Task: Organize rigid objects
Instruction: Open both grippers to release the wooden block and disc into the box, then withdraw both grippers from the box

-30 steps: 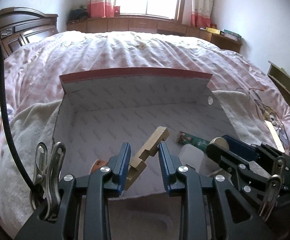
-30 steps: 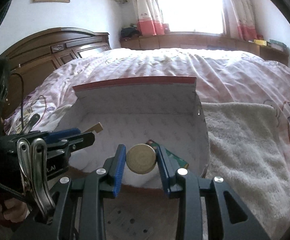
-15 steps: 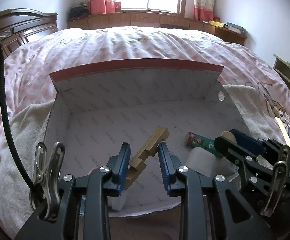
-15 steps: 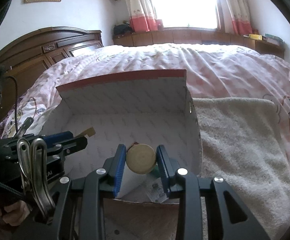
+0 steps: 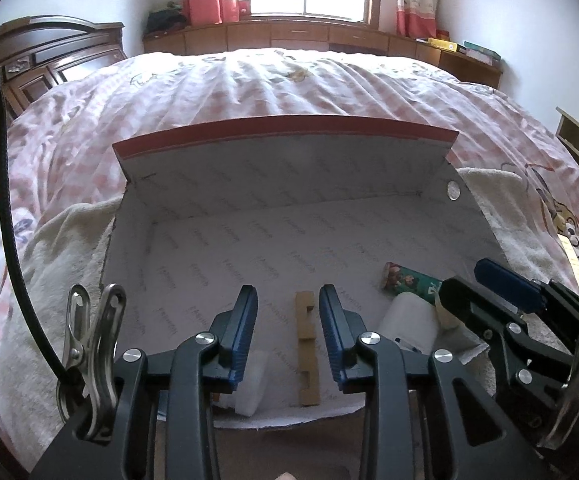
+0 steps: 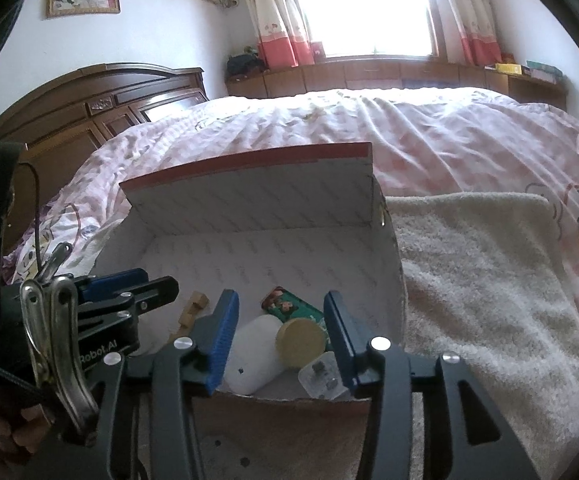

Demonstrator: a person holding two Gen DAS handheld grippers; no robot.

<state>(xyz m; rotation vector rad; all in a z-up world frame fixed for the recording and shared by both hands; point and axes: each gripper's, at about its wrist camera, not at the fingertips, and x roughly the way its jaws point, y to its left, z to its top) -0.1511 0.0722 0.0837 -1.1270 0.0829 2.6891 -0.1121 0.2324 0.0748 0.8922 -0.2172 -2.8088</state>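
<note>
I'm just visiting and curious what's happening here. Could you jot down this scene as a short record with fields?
place: open cardboard box on a towel on a bed
left claw: jaws opening, wooden piece lying loose between them on the box floor
right claw: jaws opening, round yellow lid between them, no longer pinched
also in box: white bottle, green picture tube, clear packet
stage: both items just being let go into the box
</note>
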